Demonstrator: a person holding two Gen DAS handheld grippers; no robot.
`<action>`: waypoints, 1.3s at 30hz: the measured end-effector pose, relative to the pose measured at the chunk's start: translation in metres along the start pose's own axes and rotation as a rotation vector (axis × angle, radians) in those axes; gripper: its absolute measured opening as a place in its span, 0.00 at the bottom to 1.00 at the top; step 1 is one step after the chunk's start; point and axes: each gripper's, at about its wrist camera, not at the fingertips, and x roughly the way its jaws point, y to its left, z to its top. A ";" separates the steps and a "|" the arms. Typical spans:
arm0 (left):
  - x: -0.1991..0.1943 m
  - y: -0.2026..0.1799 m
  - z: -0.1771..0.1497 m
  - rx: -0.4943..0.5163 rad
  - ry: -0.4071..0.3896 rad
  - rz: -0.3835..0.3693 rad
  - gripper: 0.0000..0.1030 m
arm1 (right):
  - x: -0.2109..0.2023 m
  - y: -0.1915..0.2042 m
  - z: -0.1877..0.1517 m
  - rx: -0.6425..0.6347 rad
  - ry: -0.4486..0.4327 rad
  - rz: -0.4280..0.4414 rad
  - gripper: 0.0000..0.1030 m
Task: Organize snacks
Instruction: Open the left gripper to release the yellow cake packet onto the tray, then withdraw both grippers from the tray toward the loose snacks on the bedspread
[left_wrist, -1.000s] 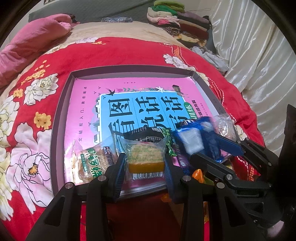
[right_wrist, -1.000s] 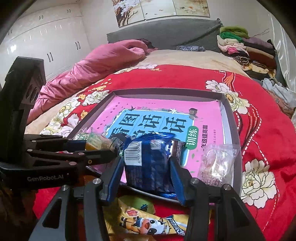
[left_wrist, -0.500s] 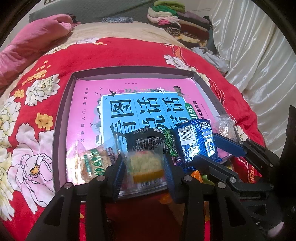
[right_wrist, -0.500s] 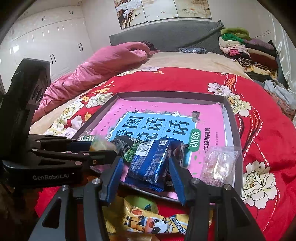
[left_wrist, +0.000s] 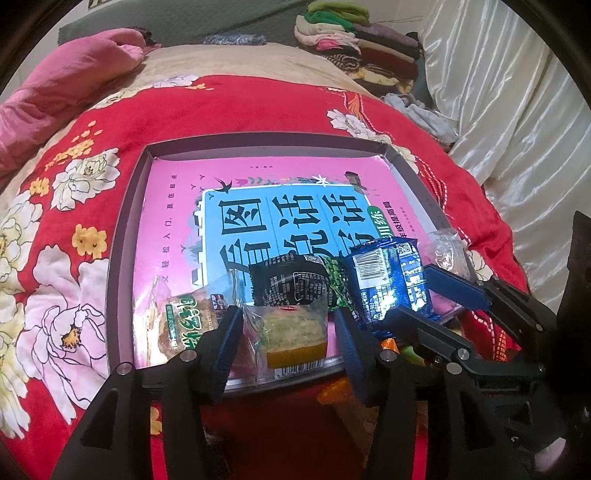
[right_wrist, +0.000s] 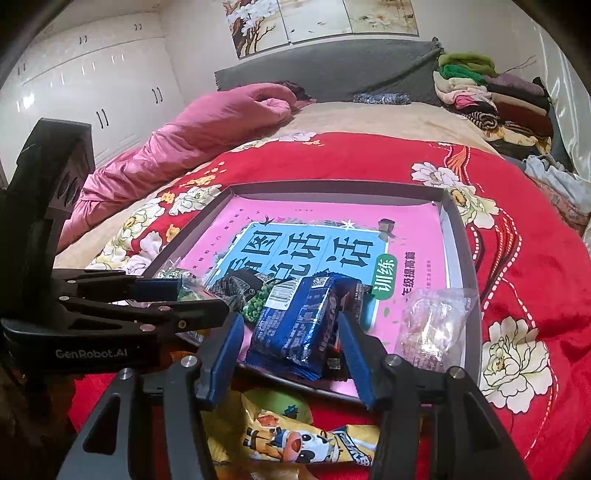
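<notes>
A grey tray (left_wrist: 122, 258) lined with a pink book lies on the red flowered blanket. Along its near edge sit a green-labelled pastry packet (left_wrist: 177, 321), a clear packet of yellow cake (left_wrist: 291, 336), a black pea packet (left_wrist: 295, 282), a blue packet (right_wrist: 295, 325) and a clear candy packet (right_wrist: 432, 325). My left gripper (left_wrist: 286, 332) straddles the cake packet; its jaws are opening and the pads stand off the wrapper. My right gripper (right_wrist: 290, 325) stands open around the blue packet, which lies tilted in the tray.
A yellow cartoon-cow packet (right_wrist: 295, 443) lies on the blanket just in front of the tray. A pink quilt (right_wrist: 207, 125) is bunched at the far left and folded clothes (right_wrist: 491, 96) are stacked at the far right. White curtains (left_wrist: 517, 110) hang on the right.
Both packets were let go: the cake packet dropped from the left jaws onto the tray's near edge, and the blue packet tipped from upright to lying. The left jaws widened.
</notes>
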 end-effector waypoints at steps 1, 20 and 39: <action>0.000 0.000 0.000 0.000 0.000 -0.002 0.56 | -0.001 0.000 0.000 0.001 -0.004 0.000 0.52; -0.018 -0.001 -0.003 0.007 -0.019 0.003 0.71 | -0.011 -0.009 0.002 0.032 -0.038 -0.015 0.59; -0.040 -0.001 -0.002 -0.005 -0.051 -0.026 0.76 | -0.032 -0.015 0.006 0.057 -0.121 -0.019 0.69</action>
